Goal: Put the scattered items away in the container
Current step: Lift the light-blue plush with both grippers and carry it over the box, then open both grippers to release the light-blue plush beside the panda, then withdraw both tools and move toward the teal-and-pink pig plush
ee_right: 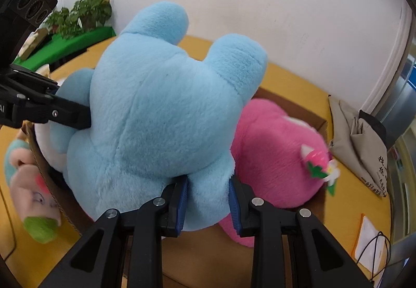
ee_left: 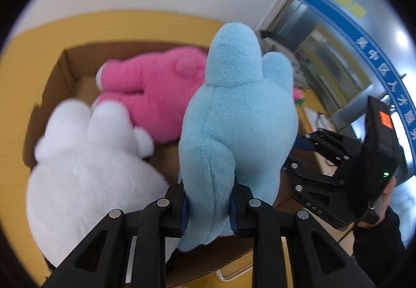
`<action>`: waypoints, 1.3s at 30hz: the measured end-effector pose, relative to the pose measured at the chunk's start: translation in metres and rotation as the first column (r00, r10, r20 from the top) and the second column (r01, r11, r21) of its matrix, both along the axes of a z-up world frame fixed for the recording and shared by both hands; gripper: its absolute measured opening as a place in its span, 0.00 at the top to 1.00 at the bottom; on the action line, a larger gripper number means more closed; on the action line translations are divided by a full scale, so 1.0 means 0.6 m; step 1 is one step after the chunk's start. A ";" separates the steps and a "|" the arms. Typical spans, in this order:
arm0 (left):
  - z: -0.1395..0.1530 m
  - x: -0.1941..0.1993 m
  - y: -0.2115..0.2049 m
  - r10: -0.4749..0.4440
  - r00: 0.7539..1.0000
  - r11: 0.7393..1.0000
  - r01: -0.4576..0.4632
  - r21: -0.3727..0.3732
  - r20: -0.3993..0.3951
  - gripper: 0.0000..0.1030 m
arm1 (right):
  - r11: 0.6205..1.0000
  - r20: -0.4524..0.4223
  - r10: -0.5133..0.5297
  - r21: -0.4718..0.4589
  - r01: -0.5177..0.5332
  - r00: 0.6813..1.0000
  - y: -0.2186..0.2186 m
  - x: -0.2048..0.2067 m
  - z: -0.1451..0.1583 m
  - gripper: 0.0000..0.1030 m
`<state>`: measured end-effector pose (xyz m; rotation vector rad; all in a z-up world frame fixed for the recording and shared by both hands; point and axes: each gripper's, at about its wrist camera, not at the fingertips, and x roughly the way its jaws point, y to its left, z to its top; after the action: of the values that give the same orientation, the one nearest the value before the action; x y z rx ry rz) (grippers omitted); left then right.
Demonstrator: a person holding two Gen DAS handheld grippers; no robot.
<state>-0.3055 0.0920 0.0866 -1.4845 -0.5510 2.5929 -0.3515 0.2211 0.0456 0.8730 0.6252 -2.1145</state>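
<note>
Blue plush fills both wrist views: the left gripper (ee_left: 208, 206) is clamped on a lower lobe of the blue plush toy (ee_left: 239, 116), and the right gripper (ee_right: 208, 203) pinches another lobe of the same toy (ee_right: 161, 111), so both carry it together. It hangs over the open cardboard box (ee_left: 65, 64). Inside the box, a pink plush toy (ee_left: 158, 90) lies toward the far wall and a white plush toy (ee_left: 88, 168) sits at the near left. Outside the box on the yellow tabletop (ee_right: 293, 77) lies a pastel doll (ee_right: 31, 189) against its left wall.
</note>
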 end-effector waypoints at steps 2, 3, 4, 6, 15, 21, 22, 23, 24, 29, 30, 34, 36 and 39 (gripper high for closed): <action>-0.013 0.004 0.002 0.007 1.000 1.000 -0.007 -0.014 0.011 0.78 | 1.000 0.028 0.009 0.018 -0.009 1.000 -0.006 0.004 -0.026 0.71; -0.014 0.007 0.003 0.006 1.000 1.000 -0.006 -0.019 0.009 0.78 | 0.999 0.039 0.015 0.028 -0.016 0.999 -0.008 0.004 -0.035 0.71; -0.012 0.011 0.005 0.007 1.000 1.000 -0.006 -0.020 0.008 0.78 | 0.999 0.049 0.017 0.034 -0.019 0.999 -0.007 0.006 -0.042 0.71; -0.011 0.020 0.009 0.007 1.000 1.000 -0.007 -0.020 0.017 0.78 | 1.000 0.074 0.014 0.024 -0.015 0.997 0.001 0.004 -0.045 0.71; -0.031 0.015 0.011 0.072 0.995 0.997 -0.068 -0.045 0.075 0.77 | 0.997 0.180 -0.013 0.073 0.000 0.983 0.011 -0.002 -0.056 0.69; -0.018 0.035 0.004 0.105 0.993 0.993 -0.102 -0.064 0.047 0.73 | 0.995 0.162 -0.094 0.041 0.088 0.982 0.027 -0.015 -0.063 0.49; -0.012 0.044 0.004 0.113 0.993 0.991 -0.109 -0.071 0.043 0.73 | 0.993 0.152 -0.114 0.030 0.110 0.982 0.032 -0.013 -0.061 0.34; -0.006 0.053 0.005 0.120 0.992 0.990 -0.117 -0.078 0.038 0.72 | 0.990 0.138 -0.138 0.013 0.138 0.981 0.045 -0.012 -0.055 0.26; 0.003 0.065 0.005 0.131 0.991 0.987 -0.129 -0.094 0.024 0.72 | 0.987 0.128 -0.160 -0.011 0.163 0.979 0.059 -0.009 -0.047 0.14; 0.076 0.157 0.023 0.235 0.965 0.916 -0.261 -0.305 -0.119 0.44 | 0.952 0.080 -0.237 -0.180 0.248 0.968 0.134 0.040 0.014 0.00; 0.093 0.180 0.025 0.247 0.956 0.905 -0.286 -0.313 -0.158 0.41 | 0.945 0.066 -0.250 -0.203 0.258 0.966 0.148 0.056 0.029 0.00; 0.142 0.252 0.031 0.271 0.915 0.878 -0.363 -0.313 -0.300 0.25 | 0.937 0.038 -0.257 -0.235 0.258 0.966 0.172 0.104 0.066 0.00; 0.149 0.267 0.038 0.269 0.908 0.855 -0.379 -0.355 -0.321 0.25 | 0.942 0.005 -0.266 -0.212 0.261 0.964 0.166 0.120 0.075 0.00; 0.144 0.271 0.047 0.245 0.923 0.857 -0.349 -0.378 -0.298 0.25 | 0.938 -0.023 -0.300 -0.189 0.291 0.954 0.158 0.140 0.075 0.00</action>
<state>-0.1427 0.1200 0.1729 -1.2241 -0.2028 3.2488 -0.2676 0.3158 0.0908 0.8532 0.3303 -2.4267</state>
